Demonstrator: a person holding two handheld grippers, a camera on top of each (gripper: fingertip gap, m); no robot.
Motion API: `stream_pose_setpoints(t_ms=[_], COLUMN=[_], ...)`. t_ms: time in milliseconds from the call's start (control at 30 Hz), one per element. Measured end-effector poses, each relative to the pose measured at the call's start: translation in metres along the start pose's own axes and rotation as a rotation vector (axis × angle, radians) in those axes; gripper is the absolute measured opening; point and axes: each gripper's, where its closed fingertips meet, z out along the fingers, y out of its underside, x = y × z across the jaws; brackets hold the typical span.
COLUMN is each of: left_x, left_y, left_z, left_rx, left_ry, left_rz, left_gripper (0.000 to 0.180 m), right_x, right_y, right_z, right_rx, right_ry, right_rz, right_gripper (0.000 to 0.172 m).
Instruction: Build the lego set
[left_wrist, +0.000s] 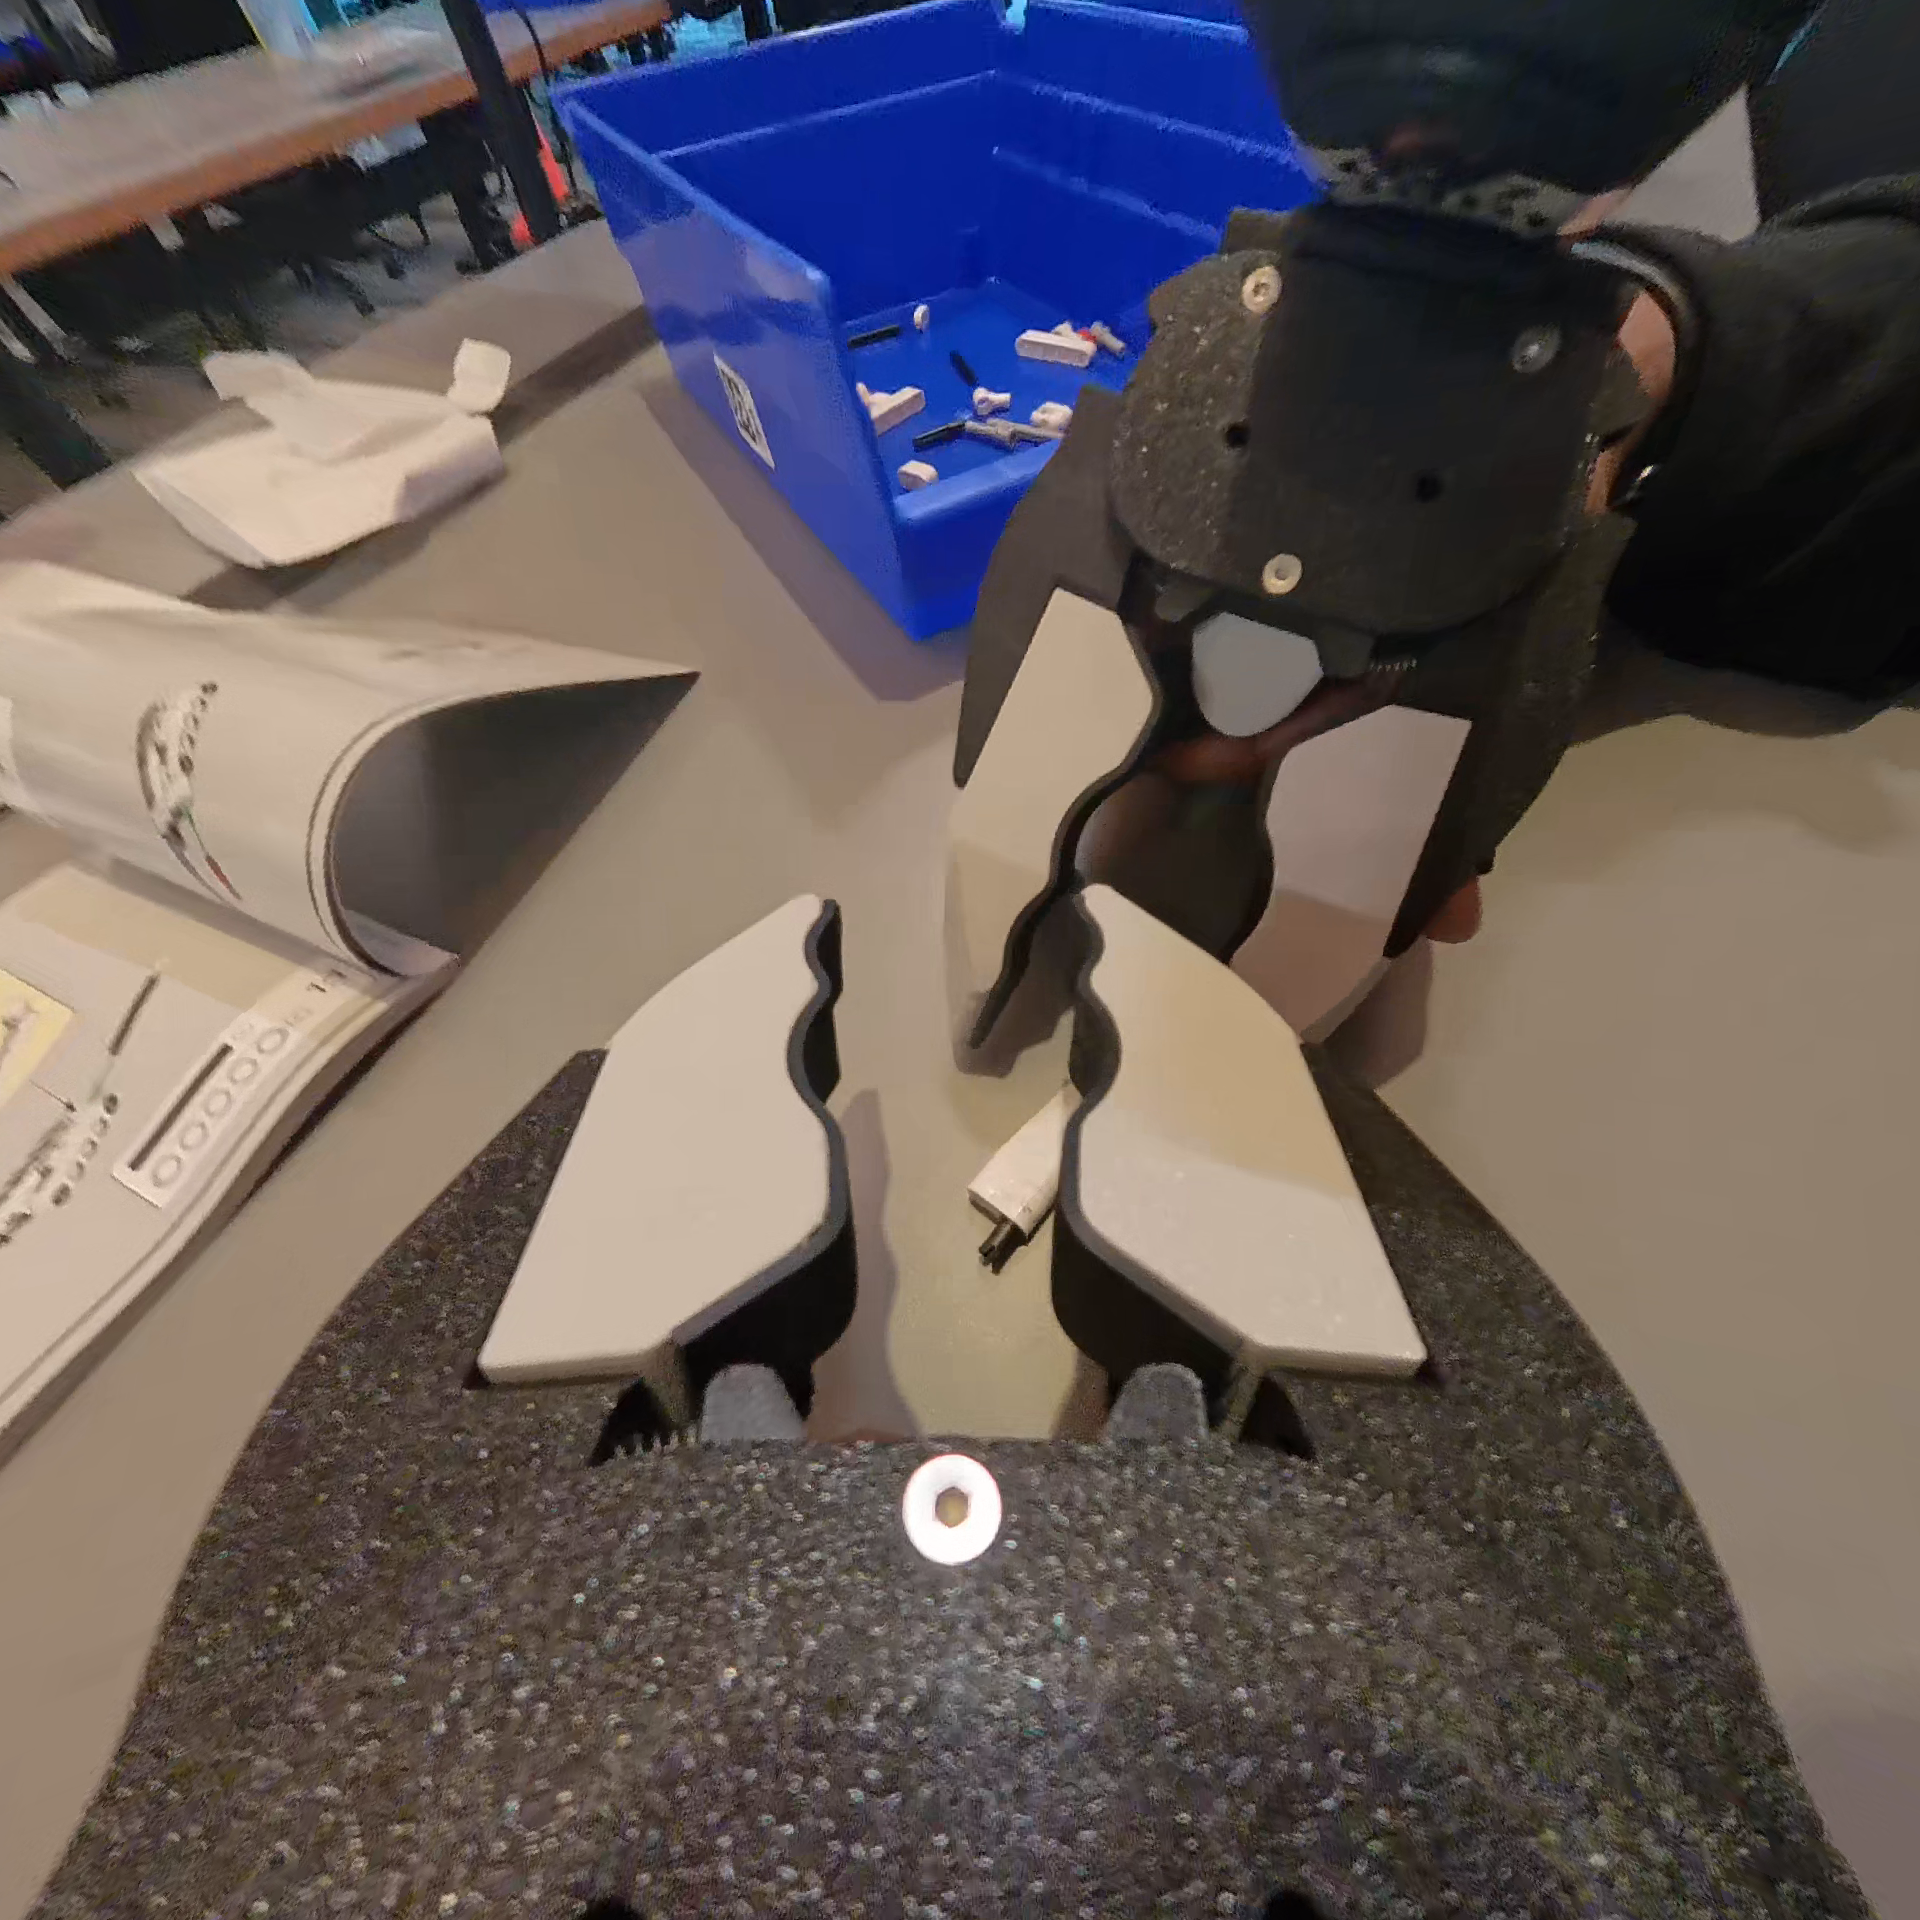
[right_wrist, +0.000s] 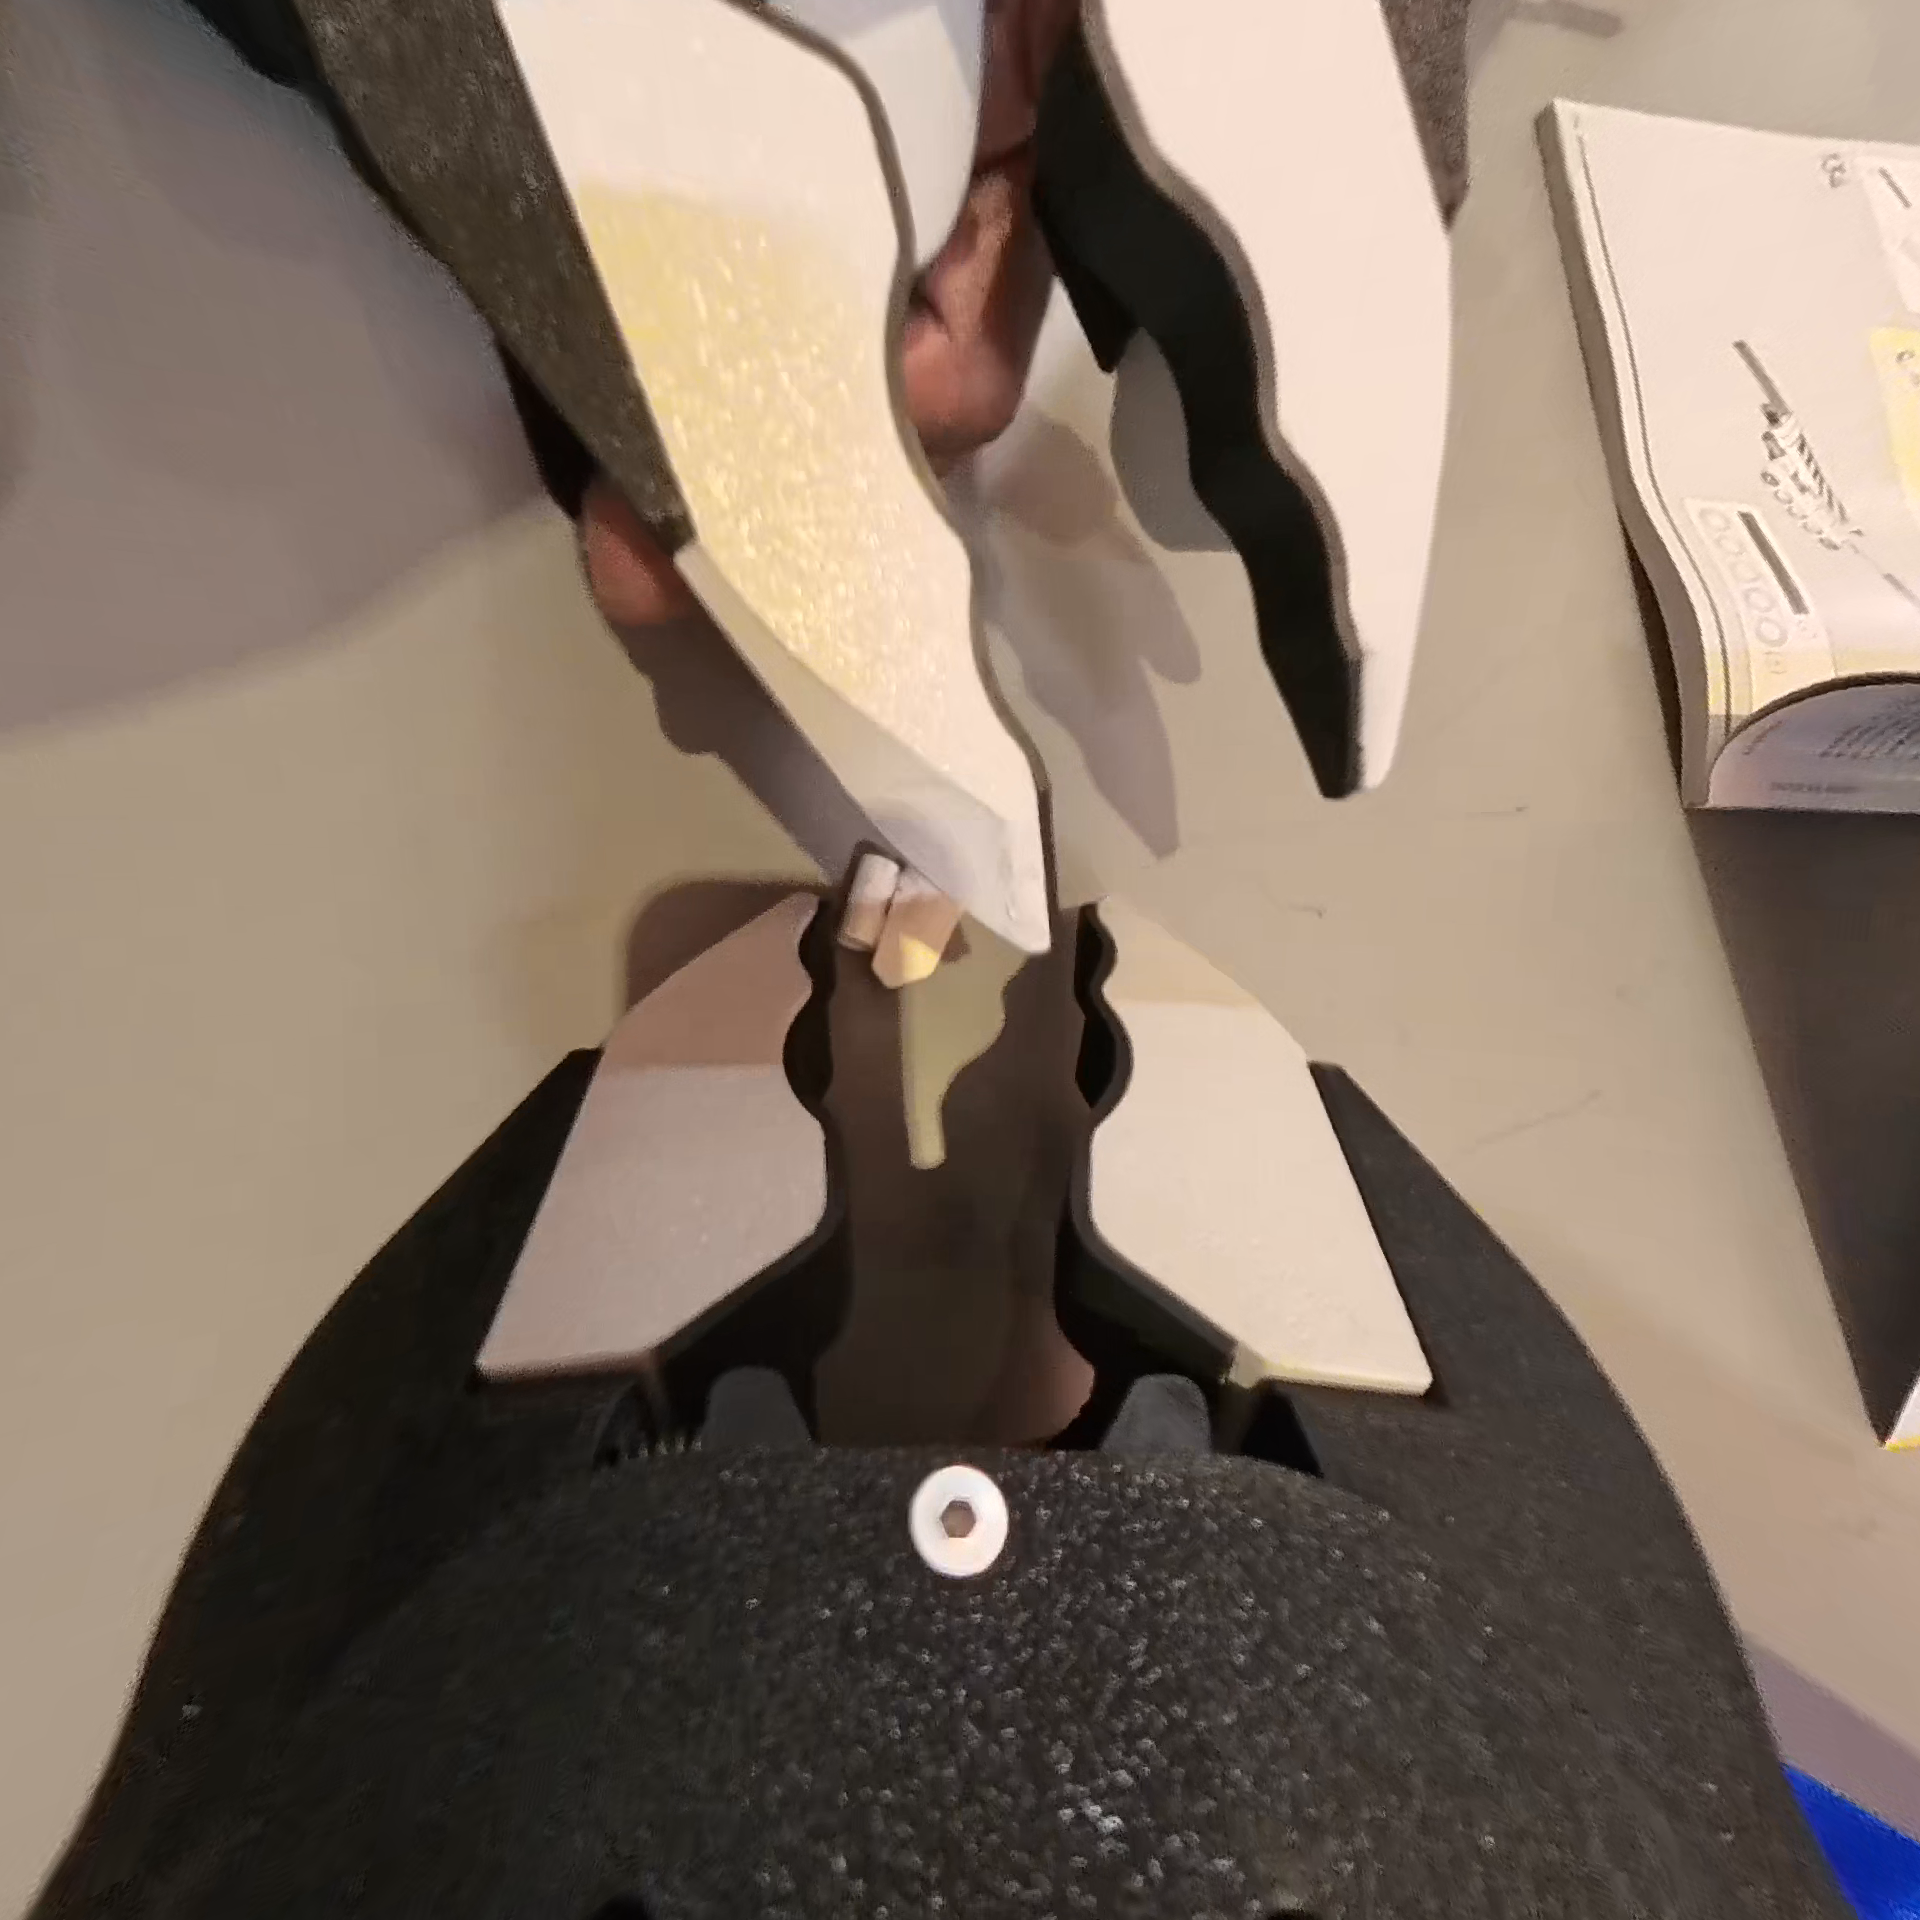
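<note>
The left hand-held gripper (left_wrist: 956, 997) points forward and down over the grey surface (left_wrist: 623, 582), fingers apart with nothing pressed between them. A small white piece with a black pin (left_wrist: 1013, 1184) lies on the surface against the inner edge of its right finger. The right hand-held gripper (right_wrist: 951, 935), facing it tip to tip and tilted steeply down in a gloved hand (left_wrist: 1714, 436), is also parted and holds nothing. Beyond lie a blue bin (left_wrist: 748, 312) of small parts, an open booklet (left_wrist: 260, 831) and crumpled white paper (left_wrist: 332, 447).
</note>
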Motion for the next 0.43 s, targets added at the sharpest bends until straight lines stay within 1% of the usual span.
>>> stream_pose_setpoints(t_ms=[100, 167, 267, 433], left_x=[-0.004, -0.004, -0.001, 0.002], left_y=[0.001, -0.001, -0.001, 0.0], left_z=[-0.004, -0.007, -0.01, -0.012], left_rx=[0.005, 0.023, 0.036, 0.033], left_ry=[0.045, 0.073, 0.093, 0.105], left_rz=[-0.097, -0.128, -0.121, -0.113], left_gripper=[0.042, 0.042, 0.042, 0.042], right_x=[0.008, 0.012, 0.017, 0.028], right_y=[0.0, 0.001, 0.0, 0.0], right_z=[0.001, 0.001, 0.002, 0.003], right_rx=[-0.002, -0.003, -0.001, 0.0], right_ry=[0.026, 0.032, 0.043, 0.084], right_rz=[0.021, 0.031, 0.035, 0.063], right_gripper=[0.041, 0.037, 0.033, 0.033])
